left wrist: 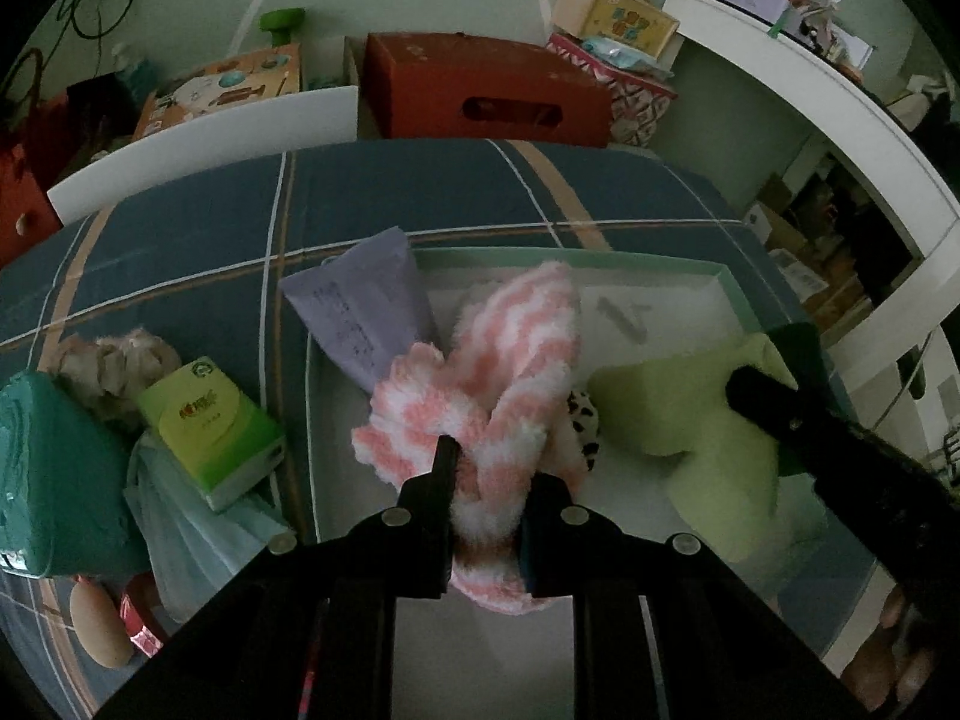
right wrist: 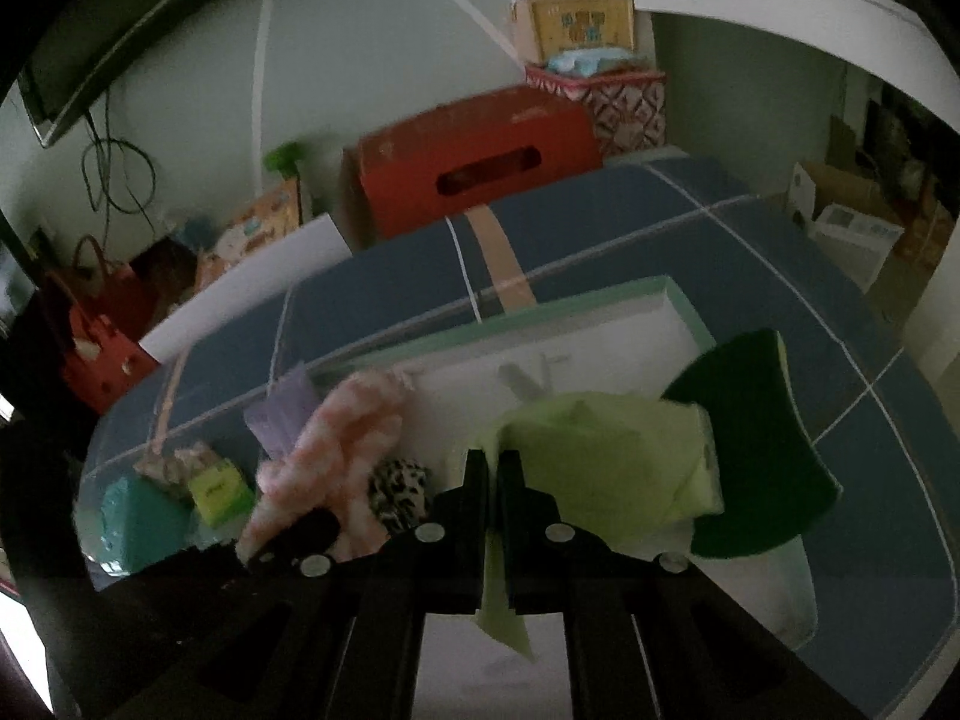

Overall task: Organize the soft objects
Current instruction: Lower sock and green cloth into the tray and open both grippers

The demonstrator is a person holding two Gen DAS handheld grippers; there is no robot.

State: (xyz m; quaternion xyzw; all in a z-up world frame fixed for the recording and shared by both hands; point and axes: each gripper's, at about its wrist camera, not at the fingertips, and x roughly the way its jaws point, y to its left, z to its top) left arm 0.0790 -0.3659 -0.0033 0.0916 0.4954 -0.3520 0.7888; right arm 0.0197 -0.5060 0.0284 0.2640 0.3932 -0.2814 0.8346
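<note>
My left gripper (left wrist: 489, 474) is shut on a fluffy pink-and-white striped sock (left wrist: 480, 384), held over the white box (left wrist: 660, 276) with a mint rim on the bed. My right gripper (right wrist: 495, 468) is shut on a light green cloth (right wrist: 606, 456), also over the box (right wrist: 600, 324); it shows in the left wrist view (left wrist: 708, 420) with the right gripper's finger on it. A leopard-print soft item (left wrist: 585, 420) lies in the box between them, also seen in the right wrist view (right wrist: 399, 495). A lilac pouch (left wrist: 360, 306) leans on the box's left rim.
On the blue plaid bedspread (left wrist: 180, 240) left of the box lie a green tissue pack (left wrist: 210, 426), a teal bag (left wrist: 48, 468), a beige scrunchie (left wrist: 114, 366) and a pale cloth (left wrist: 180, 528). A dark green cloth (right wrist: 762, 450) lies at the box's right. A red crate (left wrist: 486, 90) stands behind.
</note>
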